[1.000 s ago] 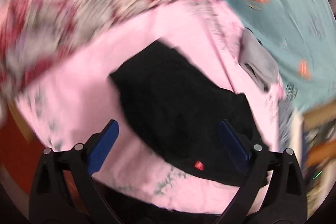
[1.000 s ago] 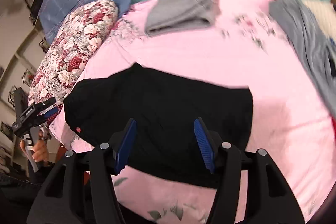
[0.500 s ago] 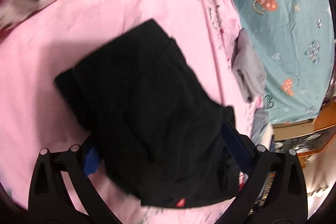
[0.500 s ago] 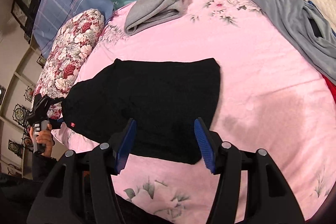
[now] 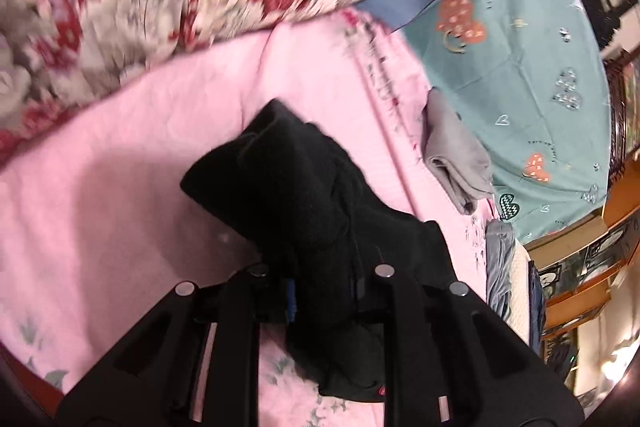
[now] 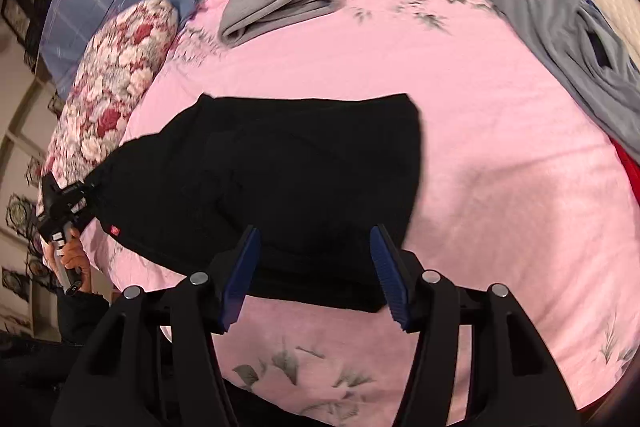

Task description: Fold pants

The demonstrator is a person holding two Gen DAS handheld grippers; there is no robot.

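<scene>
Gripping the black pants (image 6: 288, 183) at nine o'clock on the pink bed (image 6: 500, 155), our left tool (image 5: 326, 291) clamps cloth; we keep our spread, empty right tool (image 6: 316, 275) low and pull evenly.

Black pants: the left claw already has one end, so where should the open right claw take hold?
Take the black pants at the near hem edge, straight ahead of the right claw. That edge lies flat on the pink sheet between its open fingers. The left claw pinches the far-left end.
</scene>
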